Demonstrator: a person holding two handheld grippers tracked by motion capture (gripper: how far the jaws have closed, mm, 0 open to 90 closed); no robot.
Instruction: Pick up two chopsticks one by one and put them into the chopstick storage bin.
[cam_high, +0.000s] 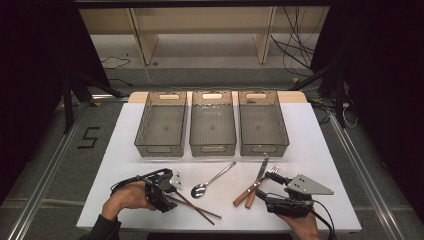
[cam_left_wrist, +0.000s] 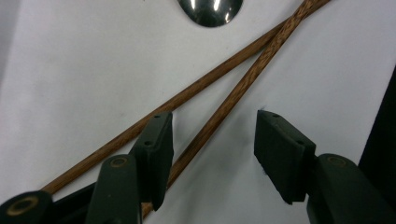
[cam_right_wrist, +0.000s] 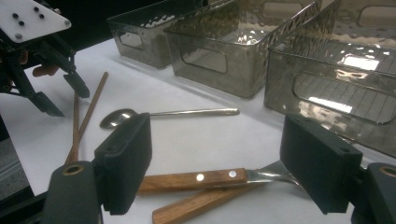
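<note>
Left tool (cam_high: 172, 190) is low over the white tabletop (cam_high: 125, 150), the person's left hand (cam_high: 131, 196) wrapped round its body and angled in from the near left corner. From the left gripper view the jaws stand apart, straddling the wooden chopsticks (cam_left_wrist: 219, 77): one stick runs up between them, the other passes under the left jaw (the two sticks cross just beyond the pads, and no pad is pressing yet). The chopsticks lie flat at the near left of the tabletop, with the spoon (cam_high: 212, 180) bowl just past them.

Right tool (cam_right_wrist: 215, 158) sits low at the near right, jaws wide apart, nothing clamped. Ahead of it lie the wooden-handled knife (cam_right_wrist: 196, 179) and fork (cam_right_wrist: 201, 205), handles overlapping. Three grey bins (cam_high: 212, 122) line the far side.
</note>
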